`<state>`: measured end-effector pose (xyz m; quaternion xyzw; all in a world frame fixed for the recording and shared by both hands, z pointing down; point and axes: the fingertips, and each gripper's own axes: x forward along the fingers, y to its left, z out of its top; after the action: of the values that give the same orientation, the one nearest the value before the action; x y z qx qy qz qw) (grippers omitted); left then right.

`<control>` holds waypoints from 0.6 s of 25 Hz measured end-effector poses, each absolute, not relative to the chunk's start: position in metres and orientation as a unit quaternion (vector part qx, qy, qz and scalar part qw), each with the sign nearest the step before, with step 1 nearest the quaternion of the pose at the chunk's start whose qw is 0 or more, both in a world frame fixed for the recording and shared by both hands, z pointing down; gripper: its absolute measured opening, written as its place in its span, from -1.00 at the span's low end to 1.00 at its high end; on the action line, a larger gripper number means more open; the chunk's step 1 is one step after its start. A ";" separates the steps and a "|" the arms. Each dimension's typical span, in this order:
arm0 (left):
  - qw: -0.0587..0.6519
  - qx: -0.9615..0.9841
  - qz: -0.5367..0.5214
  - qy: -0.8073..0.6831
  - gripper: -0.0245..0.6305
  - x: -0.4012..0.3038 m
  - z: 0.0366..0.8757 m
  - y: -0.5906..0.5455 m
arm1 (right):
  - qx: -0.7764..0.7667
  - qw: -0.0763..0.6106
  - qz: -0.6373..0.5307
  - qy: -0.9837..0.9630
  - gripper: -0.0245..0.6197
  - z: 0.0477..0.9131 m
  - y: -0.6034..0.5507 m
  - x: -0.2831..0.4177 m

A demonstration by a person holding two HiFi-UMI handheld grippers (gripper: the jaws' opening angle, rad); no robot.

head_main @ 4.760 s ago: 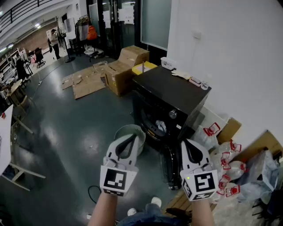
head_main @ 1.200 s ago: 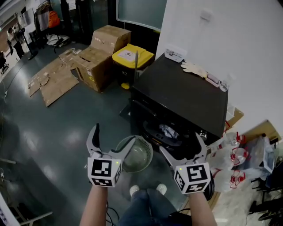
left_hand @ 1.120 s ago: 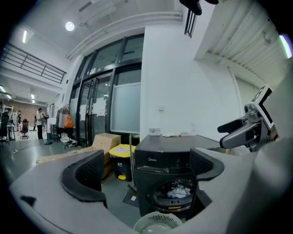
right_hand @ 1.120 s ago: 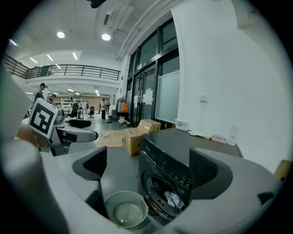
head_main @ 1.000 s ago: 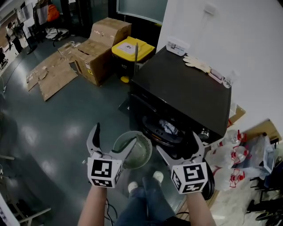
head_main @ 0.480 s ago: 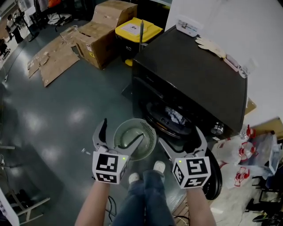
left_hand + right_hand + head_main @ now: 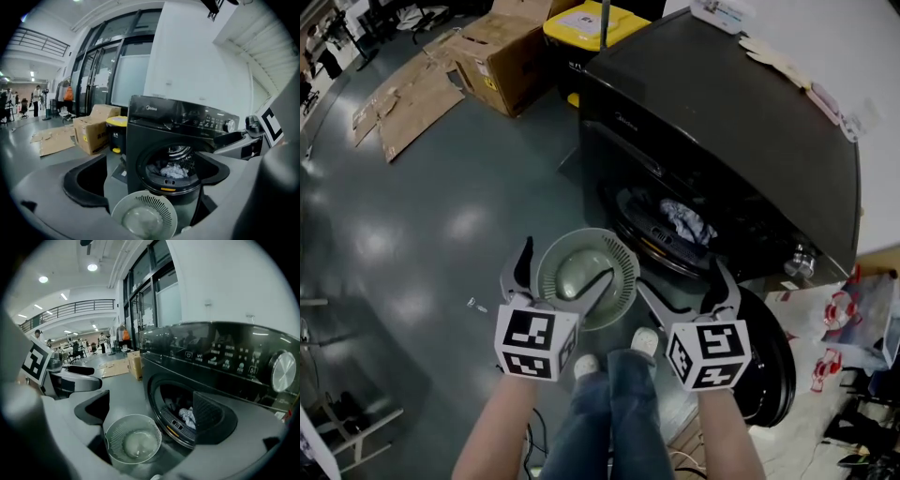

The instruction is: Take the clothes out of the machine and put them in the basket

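Now | basket (image 7: 619,265) empty | clothes (image 7: 686,221) inside machine (image 7: 722,112) | left hand-held gripper (image 7: 567,261) wide | right hand-held gripper (image 7: 680,278) wide

This looks like a big open work hall, a lab or workshop floor rather than a home. The floor (image 7: 412,244) is bare, glossy grey and throws back the lamps overhead. A black washing machine (image 7: 741,131) stands by itself against a plain white wall (image 7: 197,56). Near it are a cardboard box (image 7: 492,52), flattened cardboard sheets (image 7: 408,98) and a yellow-lidded bin (image 7: 586,23). Tall dark-framed glass partitions (image 7: 98,79) run on behind. Farther off, a railed upper gallery (image 7: 79,305) passes under round and strip ceiling lights (image 7: 92,267), and a person (image 7: 36,96) stands in the distance.
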<state>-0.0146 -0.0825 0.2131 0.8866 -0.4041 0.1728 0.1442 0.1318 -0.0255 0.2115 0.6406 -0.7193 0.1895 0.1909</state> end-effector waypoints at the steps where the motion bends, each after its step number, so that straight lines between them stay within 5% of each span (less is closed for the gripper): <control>1: 0.147 0.886 0.175 -0.404 0.79 -0.014 0.221 -0.083 | 0.639 0.193 0.192 -0.719 0.77 0.220 -0.025 0.131; 15: 0.173 0.883 0.215 -0.379 0.79 0.002 0.333 -0.080 | 0.643 0.210 0.227 -0.701 0.77 0.331 -0.023 0.144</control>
<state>0.0016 -0.0801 0.3330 0.8833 -0.3788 0.2154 0.1728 0.1441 -0.0230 0.3308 0.6431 -0.7005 0.2266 0.2105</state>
